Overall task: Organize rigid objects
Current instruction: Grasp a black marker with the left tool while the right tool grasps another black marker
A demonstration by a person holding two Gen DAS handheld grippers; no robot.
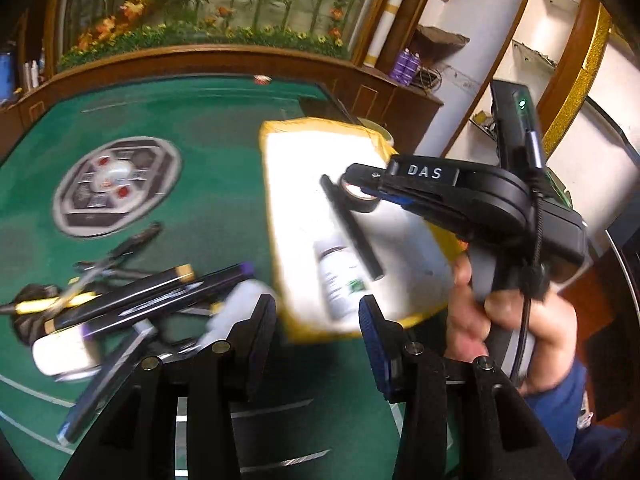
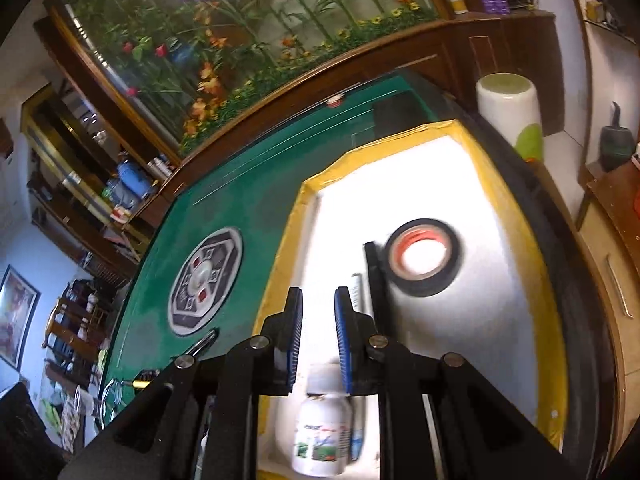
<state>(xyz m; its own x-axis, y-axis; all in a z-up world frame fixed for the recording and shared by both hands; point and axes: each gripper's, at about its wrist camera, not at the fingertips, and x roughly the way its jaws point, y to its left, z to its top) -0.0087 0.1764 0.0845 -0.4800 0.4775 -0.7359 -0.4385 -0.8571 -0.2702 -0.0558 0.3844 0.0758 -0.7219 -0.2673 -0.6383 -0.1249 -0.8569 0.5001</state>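
Left wrist view: left tool (image 1: 318,312) half open, empty; pile of pens (image 1: 132,300) lies lower left on the green surface (image 1: 208,140), long axes running left-right.
Right wrist view: right tool (image 2: 318,340) narrow, nothing gripped, over the yellow-rimmed tray (image 2: 516,216) by the surface's right edge; white bottle (image 2: 320,436) just below, tape roll (image 2: 424,256) ahead.
Nearer hand: left, I judge.
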